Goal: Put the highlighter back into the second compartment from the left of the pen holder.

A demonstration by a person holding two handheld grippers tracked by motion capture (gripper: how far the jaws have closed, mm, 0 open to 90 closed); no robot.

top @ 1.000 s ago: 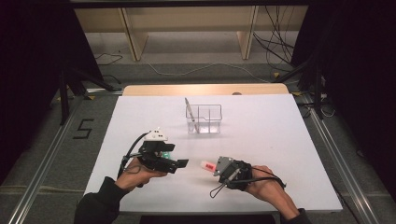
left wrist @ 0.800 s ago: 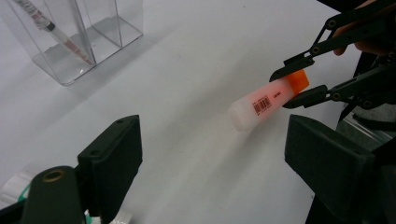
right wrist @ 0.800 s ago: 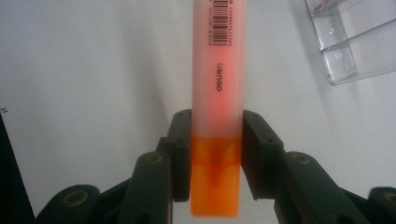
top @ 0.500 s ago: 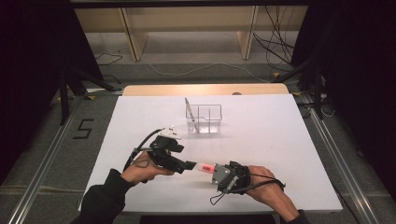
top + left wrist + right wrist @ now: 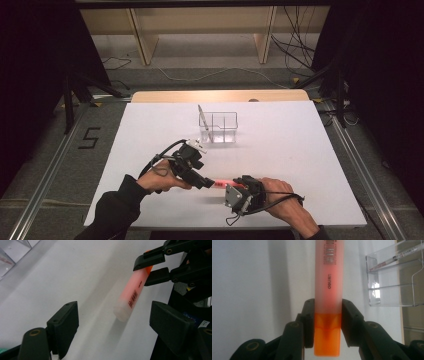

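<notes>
My left gripper (image 5: pixel 209 183) stands wide, its jaws just narrowing around the frosted cap end of the orange highlighter (image 5: pixel 223 183) without touching; my right gripper (image 5: pixel 235 187) clamps its smooth orange body above the white table (image 5: pixel 300 150).

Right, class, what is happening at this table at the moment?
A person works with a gripper in each hand. The right gripper is clamped on an orange highlighter near its orange end, holding it out level above the white table. The left gripper, jaws open and just closing slightly, sits around the highlighter's capped end without touching it. A clear organizer stands behind.
</notes>
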